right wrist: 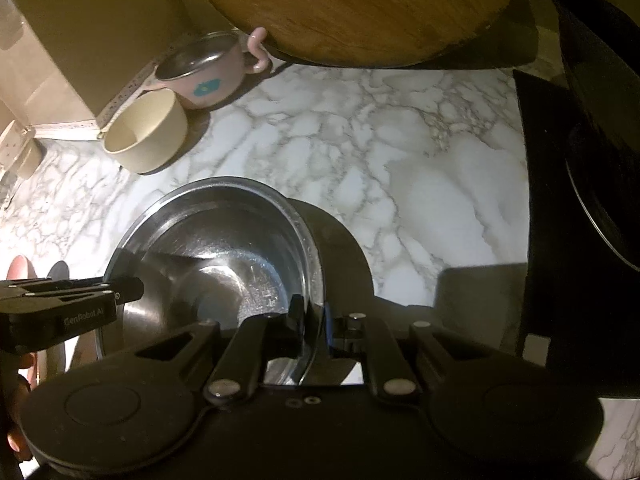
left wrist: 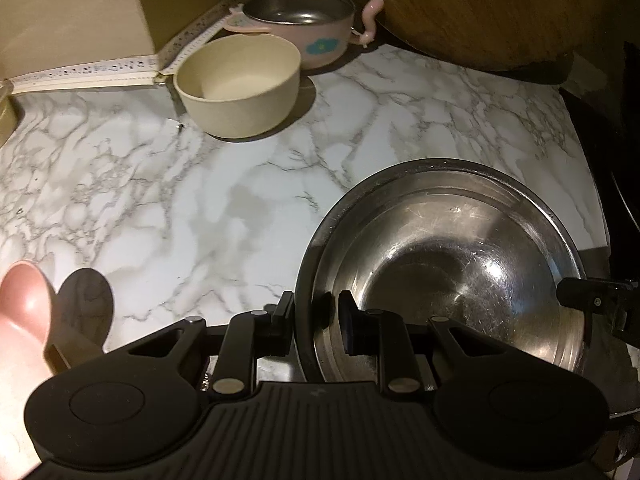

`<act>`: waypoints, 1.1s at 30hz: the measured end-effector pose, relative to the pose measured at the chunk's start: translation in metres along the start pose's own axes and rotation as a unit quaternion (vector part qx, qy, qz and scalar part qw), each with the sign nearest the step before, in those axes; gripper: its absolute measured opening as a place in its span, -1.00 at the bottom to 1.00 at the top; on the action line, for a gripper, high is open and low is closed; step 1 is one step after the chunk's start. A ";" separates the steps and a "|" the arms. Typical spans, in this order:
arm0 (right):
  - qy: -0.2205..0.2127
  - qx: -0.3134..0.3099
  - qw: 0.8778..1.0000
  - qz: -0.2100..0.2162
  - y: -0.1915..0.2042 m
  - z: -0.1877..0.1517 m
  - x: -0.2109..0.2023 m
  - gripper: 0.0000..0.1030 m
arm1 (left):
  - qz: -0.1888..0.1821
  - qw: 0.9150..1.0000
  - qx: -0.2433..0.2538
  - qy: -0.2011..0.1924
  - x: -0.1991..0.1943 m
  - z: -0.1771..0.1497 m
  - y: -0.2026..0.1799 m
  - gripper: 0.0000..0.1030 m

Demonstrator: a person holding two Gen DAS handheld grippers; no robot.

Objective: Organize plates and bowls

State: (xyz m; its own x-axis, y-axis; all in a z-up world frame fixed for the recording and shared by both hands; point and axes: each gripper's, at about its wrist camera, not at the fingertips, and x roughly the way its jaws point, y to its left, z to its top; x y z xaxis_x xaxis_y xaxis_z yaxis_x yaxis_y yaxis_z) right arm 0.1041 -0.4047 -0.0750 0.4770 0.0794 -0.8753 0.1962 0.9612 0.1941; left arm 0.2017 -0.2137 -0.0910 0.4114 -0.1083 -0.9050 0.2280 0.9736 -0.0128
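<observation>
While clamping steel bowl (left wrist: 448, 264): both grippers, steeply downward.

Open passage: the marble counter (left wrist: 180, 216) lies bare across its middle, between the steel bowl (left wrist: 448, 264) in the foreground and the far back corner. Obstacles at the back: a cream bowl (left wrist: 240, 84) just in front of a pink handled cup (left wrist: 304, 28), the two close together beside the beige wall (left wrist: 68, 8). A large round wooden board (right wrist: 360, 8) leans over the rear edge, its rim near the cup's handle. On the right, a dark appliance (right wrist: 592, 128) closes off that side. The steel bowl, clamped at opposite rims by the left gripper (left wrist: 316, 320) and right gripper (right wrist: 314, 320), fills the near ground.
</observation>
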 end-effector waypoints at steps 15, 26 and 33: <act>0.012 0.014 1.000 0.017 -0.008 -0.001 0.008 -0.59 | -0.017 1.000 0.005 -0.013 -0.001 0.004 -0.002 -0.58; -0.018 0.003 1.000 0.017 -0.003 0.004 -0.016 -0.43 | -0.046 0.999 -0.003 -0.018 -0.011 0.003 0.011 -0.21; -0.040 -0.026 0.998 0.032 0.018 0.008 -0.038 -0.36 | -0.050 0.998 0.000 -0.049 -0.036 0.002 0.019 0.00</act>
State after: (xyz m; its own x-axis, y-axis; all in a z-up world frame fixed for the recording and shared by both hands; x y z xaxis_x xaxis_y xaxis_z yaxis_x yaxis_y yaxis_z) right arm 0.0964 -0.3921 -0.0351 0.5551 0.1220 -0.8228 0.1192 0.9673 0.2238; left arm 0.1933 -0.1917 -0.0580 0.4712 -0.2250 -0.8529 0.2735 0.9565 -0.1013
